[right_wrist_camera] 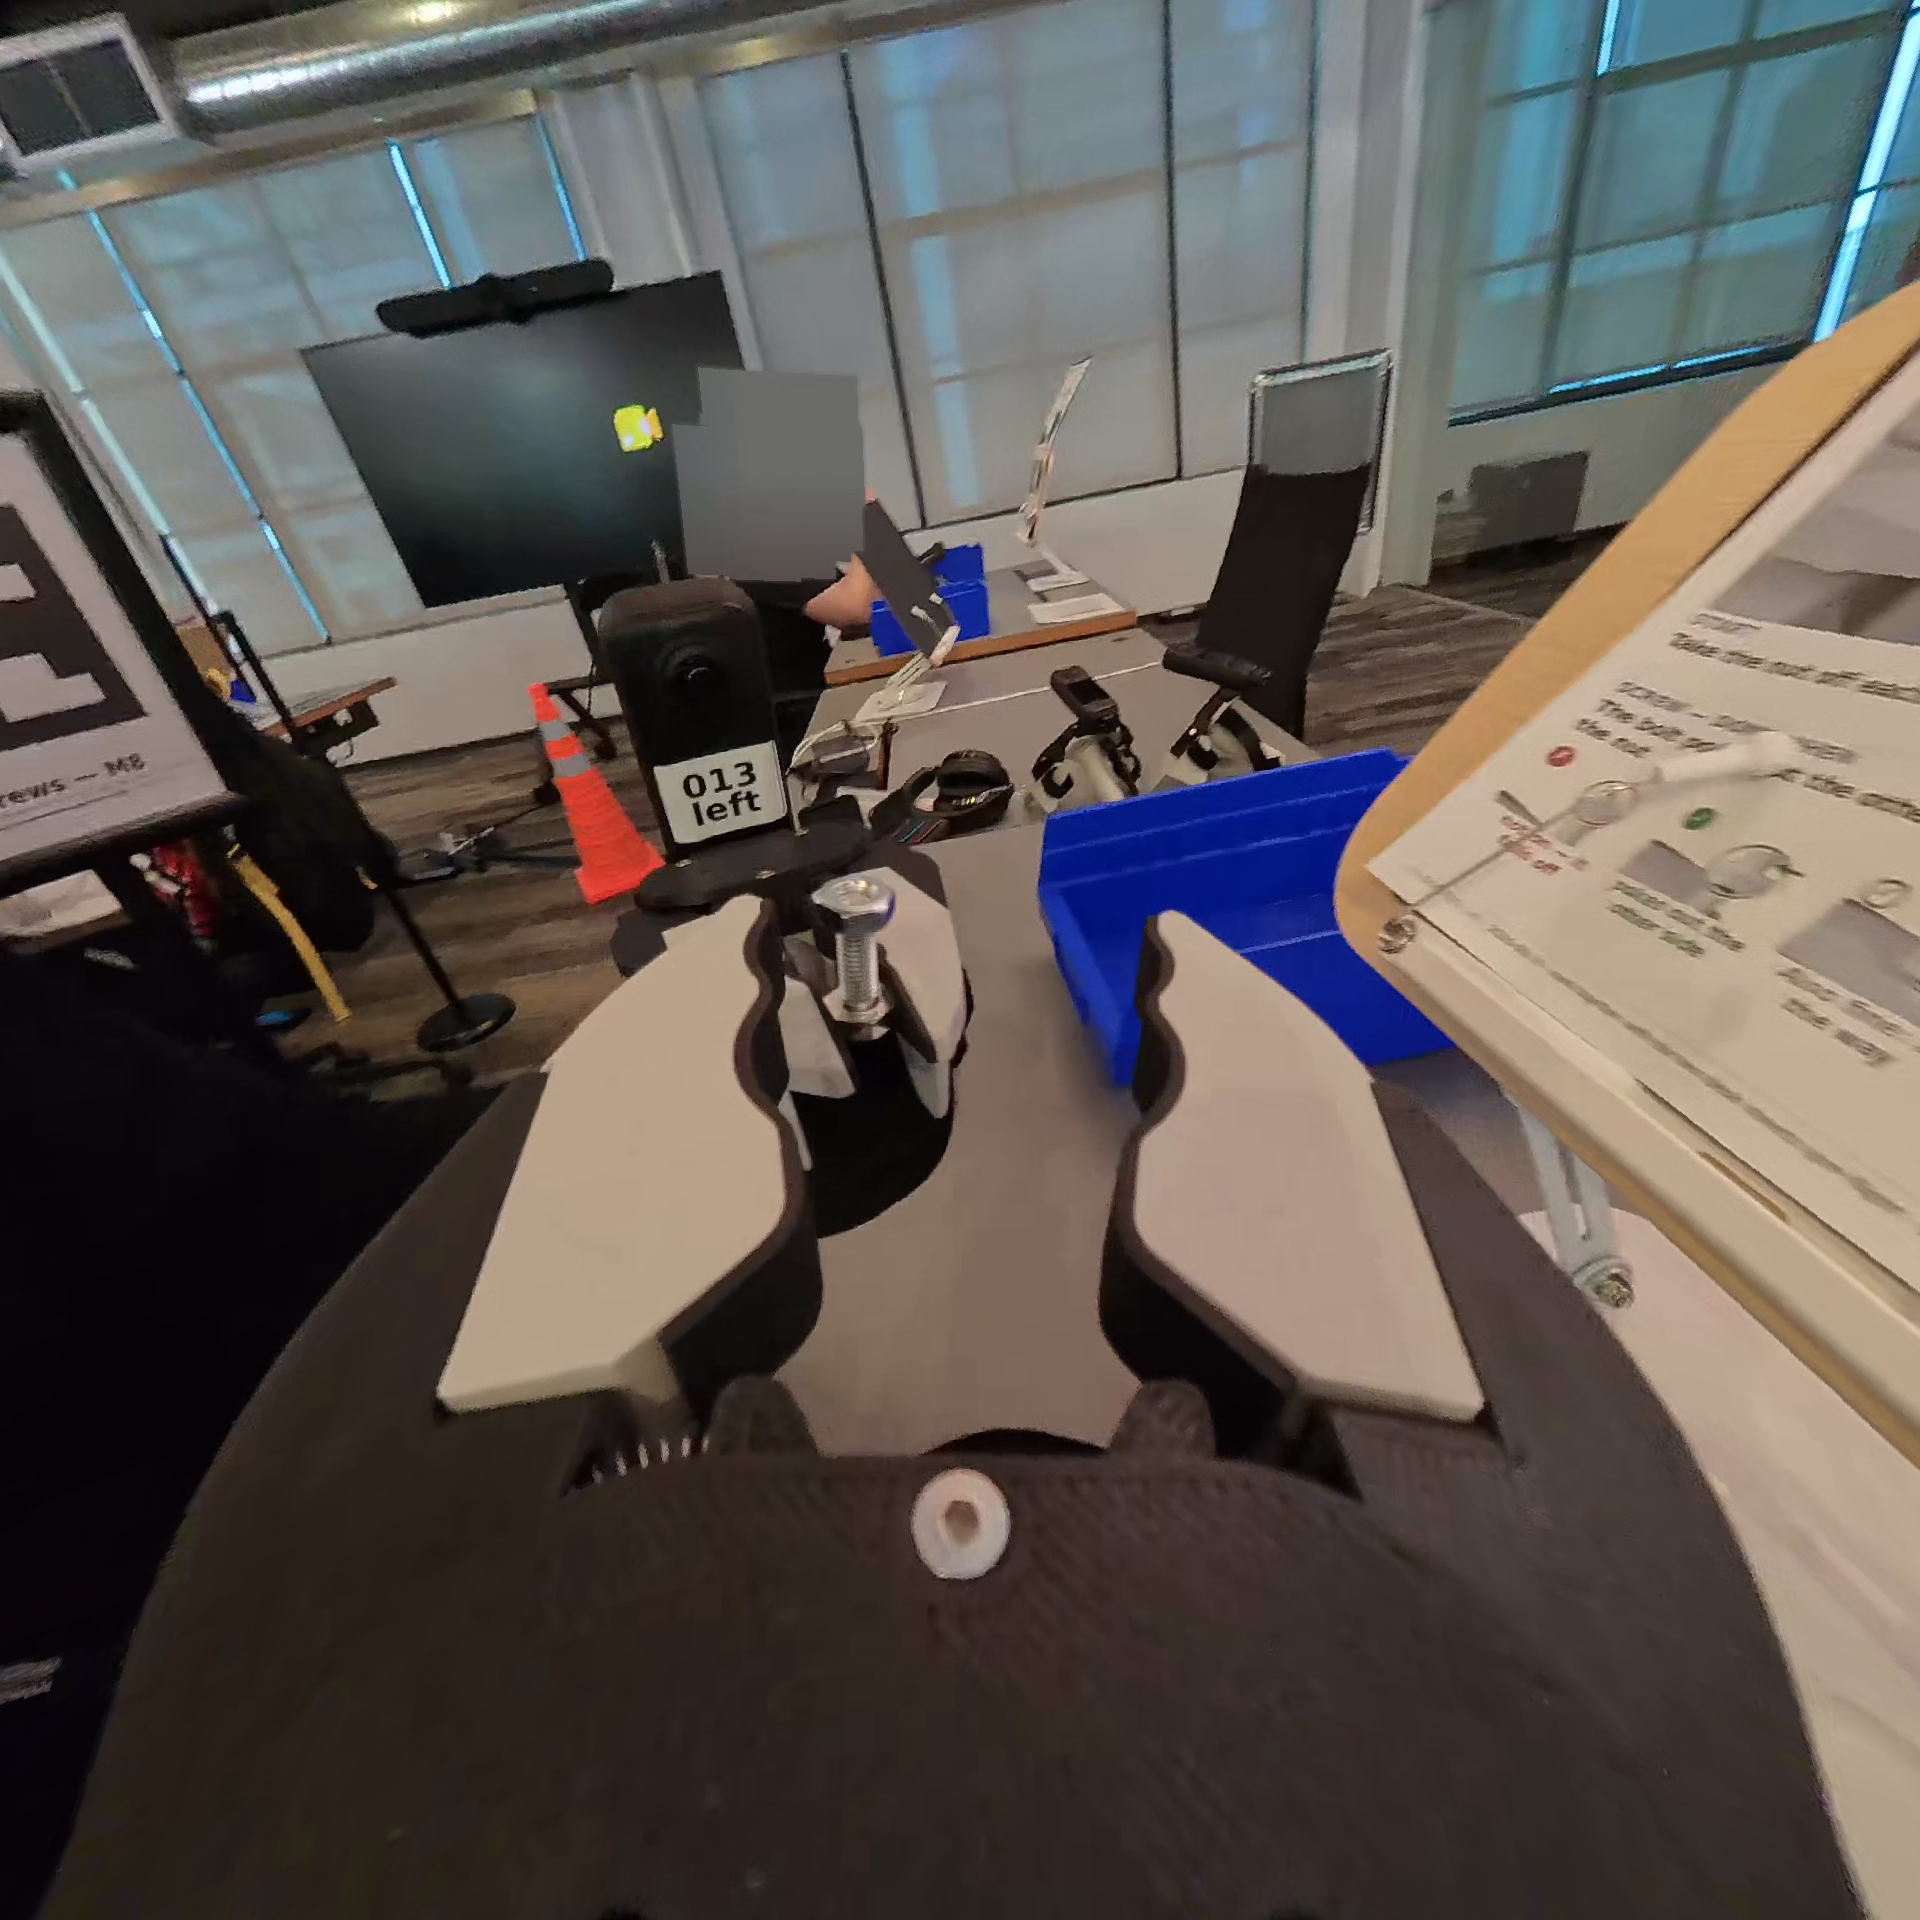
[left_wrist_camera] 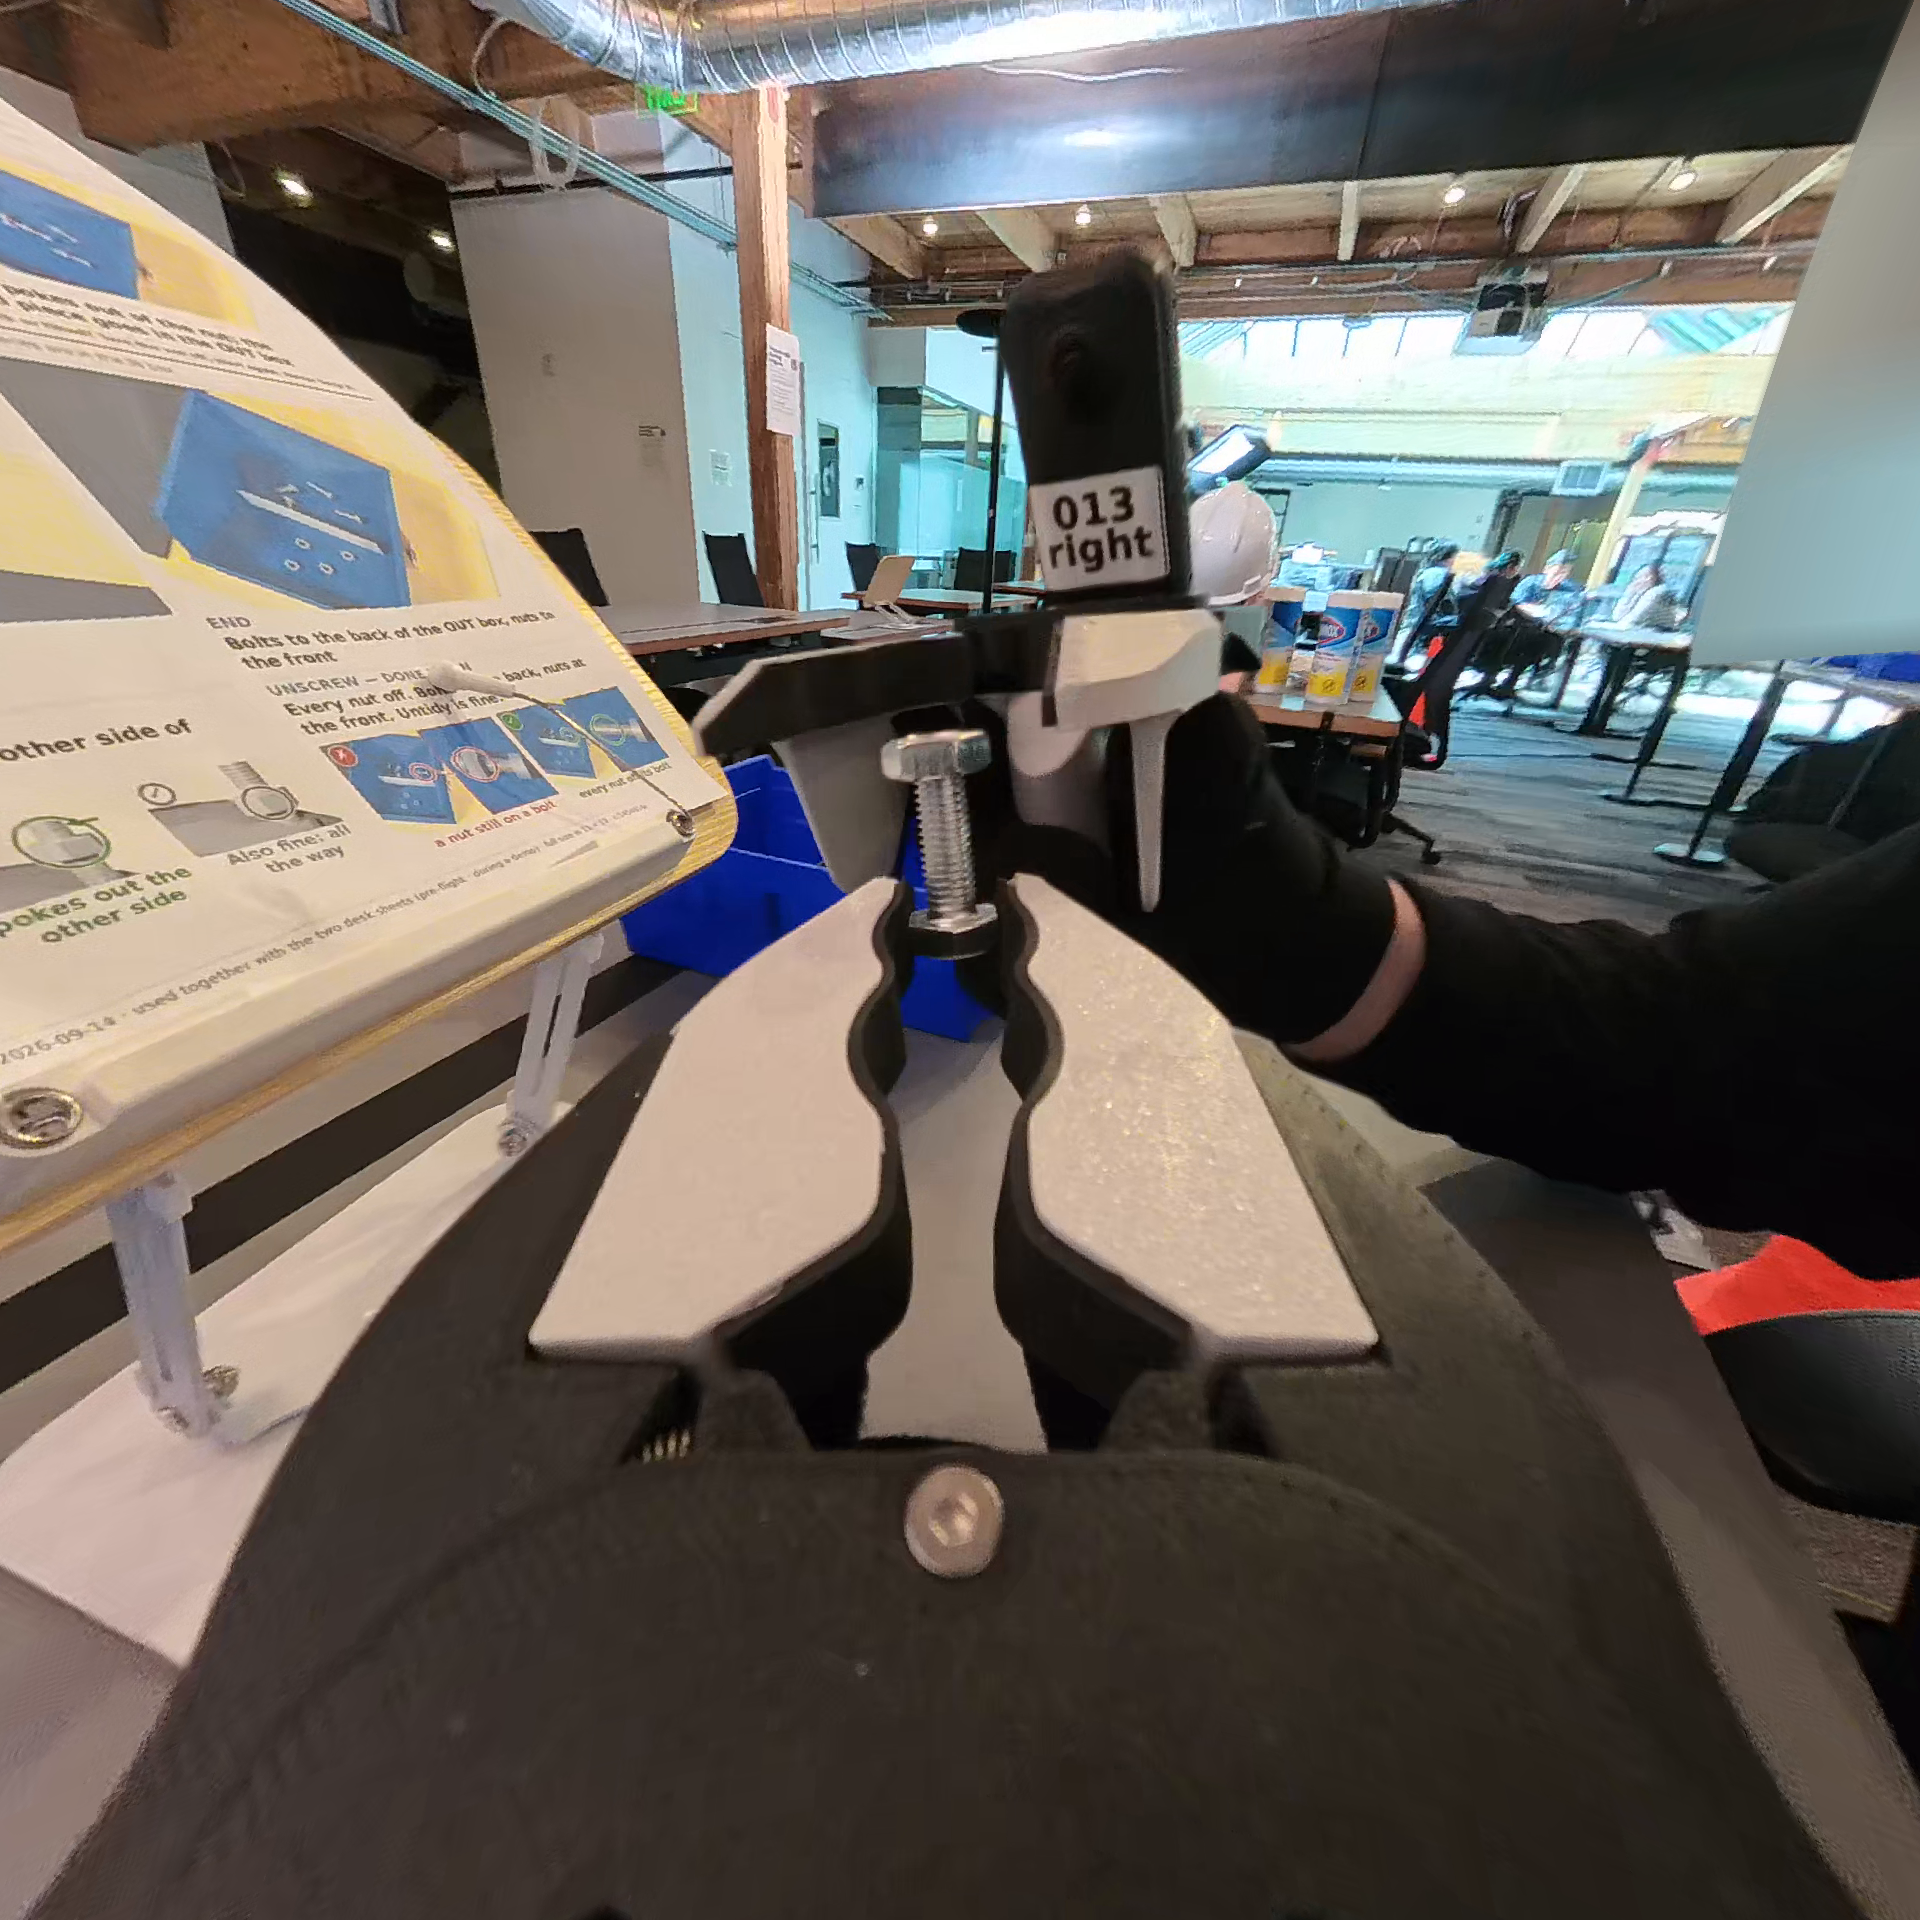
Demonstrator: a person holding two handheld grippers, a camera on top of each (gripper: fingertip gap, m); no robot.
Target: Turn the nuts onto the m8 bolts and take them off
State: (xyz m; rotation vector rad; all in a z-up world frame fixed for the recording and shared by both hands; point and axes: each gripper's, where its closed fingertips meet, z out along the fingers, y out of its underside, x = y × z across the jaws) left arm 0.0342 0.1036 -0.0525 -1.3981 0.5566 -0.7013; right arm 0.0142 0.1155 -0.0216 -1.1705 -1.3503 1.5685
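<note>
The left gripper (left_wrist_camera: 951, 925) had its fingers (left_wrist_camera: 790, 1091) clamped on a silver hex nut (left_wrist_camera: 954, 918), the black pads pressing its two sides. A silver M8 bolt (left_wrist_camera: 940, 821) stood upright out of that nut, threaded shank down and hex head at the top, so bolt and nut were held off the counter (right_wrist_camera: 997, 1195) at the fingertips.

The right gripper (right_wrist_camera: 956, 997) was spread wide, its fingers (right_wrist_camera: 644, 1122) well apart and gripping nothing. In the right wrist view the bolt (right_wrist_camera: 858, 951) stood just inside the left-hand finger, at about 11 o'clock from the gripper's middle, with clear space to the other finger. In the left wrist view the right gripper's (left_wrist_camera: 971, 717) body hung directly above the bolt head at 12 o'clock, carried by a hand in a black glove (left_wrist_camera: 1247, 862).

A blue bin (right_wrist_camera: 1226, 894) sat on the counter at about 2 o'clock from the right gripper, behind the bolt in the left wrist view. An instruction sheet on a tilted wooden board (left_wrist_camera: 312, 665) stood at 10 o'clock from the left gripper. An orange traffic cone (right_wrist_camera: 587, 821) stood on the floor farther back.
</note>
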